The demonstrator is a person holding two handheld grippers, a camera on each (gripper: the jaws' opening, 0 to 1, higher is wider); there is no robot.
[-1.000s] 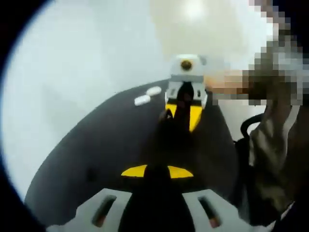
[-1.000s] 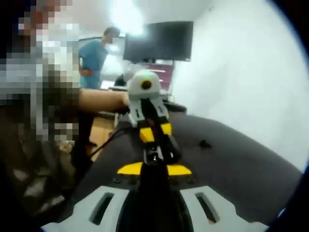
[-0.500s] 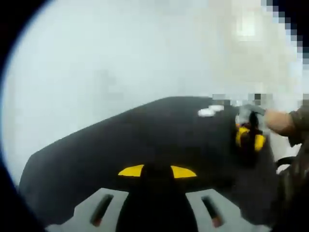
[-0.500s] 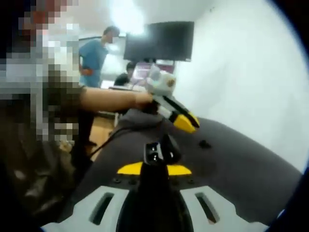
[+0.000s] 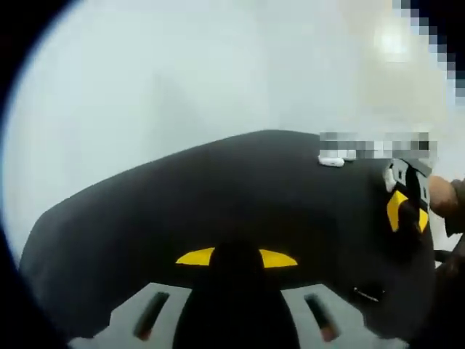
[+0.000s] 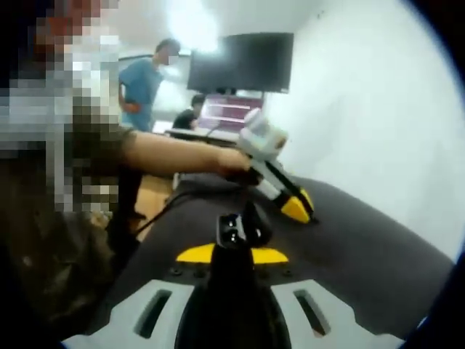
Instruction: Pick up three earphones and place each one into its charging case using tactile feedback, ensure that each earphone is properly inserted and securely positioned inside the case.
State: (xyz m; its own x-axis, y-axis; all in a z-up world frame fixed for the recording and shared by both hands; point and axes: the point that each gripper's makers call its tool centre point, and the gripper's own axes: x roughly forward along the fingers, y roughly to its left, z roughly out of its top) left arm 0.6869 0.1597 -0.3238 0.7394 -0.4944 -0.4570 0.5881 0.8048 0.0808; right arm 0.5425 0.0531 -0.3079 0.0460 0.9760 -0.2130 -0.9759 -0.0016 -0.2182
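- Right gripper (image 6: 232, 256) sits low over the black table (image 6: 363, 254); jaws pinched in on a small dark case-like item (image 6: 241, 227) w/ a pale mark on top. Looks like a charging case, can't be sure.
- Left gripper (image 6: 296, 208), seen from the right gripper view, reaches out past that dark item, yellow tips down near the table; jaw gap there unclear.
- In the left gripper view, left gripper (image 5: 236, 259) shows yellow tips close together, dark shape between them. Can't tell if it's holding anything or just closed.
- White earphones (image 5: 336, 159) lie at the table's far edge, well apart from the left gripper tips; right gripper (image 5: 407, 211) hangs just beside them, nearer side.
- Look: small, pale, oblong blobs, glossy-ish; blur hides stems and count.
- Handling, my read: very light, hard smooth plastic, so slippery and prob. apt to skid or flip under a pinch.
- Best hold likely across the flatter sides, mid-body, gentle squeeze.
- Seating in the case needs feel: light push, watch for misalignment.
- Bkgd: a person in blue (image 6: 142, 87) beside a dark monitor (image 6: 243, 62).
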